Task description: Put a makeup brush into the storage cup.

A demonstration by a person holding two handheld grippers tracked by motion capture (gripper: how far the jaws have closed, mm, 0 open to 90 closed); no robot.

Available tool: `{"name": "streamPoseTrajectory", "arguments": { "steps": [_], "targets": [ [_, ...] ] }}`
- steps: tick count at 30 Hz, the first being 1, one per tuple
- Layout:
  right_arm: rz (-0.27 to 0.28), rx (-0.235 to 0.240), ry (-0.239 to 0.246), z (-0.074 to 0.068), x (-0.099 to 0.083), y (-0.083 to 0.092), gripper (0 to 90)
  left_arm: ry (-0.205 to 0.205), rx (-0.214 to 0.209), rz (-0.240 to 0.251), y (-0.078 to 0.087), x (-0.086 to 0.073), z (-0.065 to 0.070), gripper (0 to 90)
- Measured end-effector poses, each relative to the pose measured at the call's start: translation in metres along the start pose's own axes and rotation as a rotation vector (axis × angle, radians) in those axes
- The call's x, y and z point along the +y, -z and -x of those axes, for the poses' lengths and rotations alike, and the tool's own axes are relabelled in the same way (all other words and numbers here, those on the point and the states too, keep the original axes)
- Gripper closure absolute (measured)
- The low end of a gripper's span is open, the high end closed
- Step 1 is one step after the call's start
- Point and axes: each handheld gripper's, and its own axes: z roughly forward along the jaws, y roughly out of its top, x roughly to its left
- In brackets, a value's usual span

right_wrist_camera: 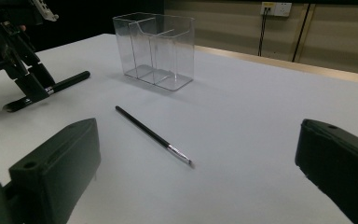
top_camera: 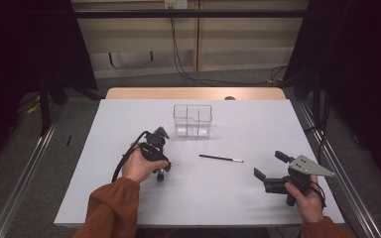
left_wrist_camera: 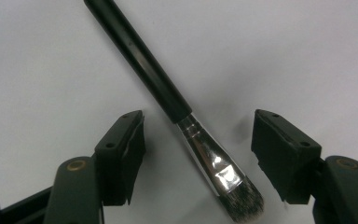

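On the white table [left_wrist_camera: 51, 56] lies a black-handled, silver-ferruled brush [left_wrist_camera: 168, 95].

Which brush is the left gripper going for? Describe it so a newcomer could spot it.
On the white table, look left of the clear divided box, under the left gripper. The thick brush lies flat between its open jaws: fat black handle, silver ferrule, dark bristle head. The other brush, mid-table, is far thinner.

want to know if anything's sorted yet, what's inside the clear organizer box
Nothing can be seen inside the clear organizer box: its compartments look empty through the walls. Both brushes, thick and thin, lie outside on the table.
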Motion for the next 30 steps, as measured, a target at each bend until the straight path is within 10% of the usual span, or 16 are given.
{"name": "streamPoseTrajectory", "arguments": {
  "steps": [12, 30],
  "targets": [
    [-0.004, 0.002, 0.003, 0.000, 0.000, 0.000, 0.0, 0.020, 0.093, 0.008, -0.002, -0.002, 0.005, 48.1],
    [-0.007, 0.001, 0.003, 0.000, 0.000, 0.000, 0.0, 0.010, 0.082, -0.037, 0.001, 0.001, -0.005, 77.6]
  ]
}}
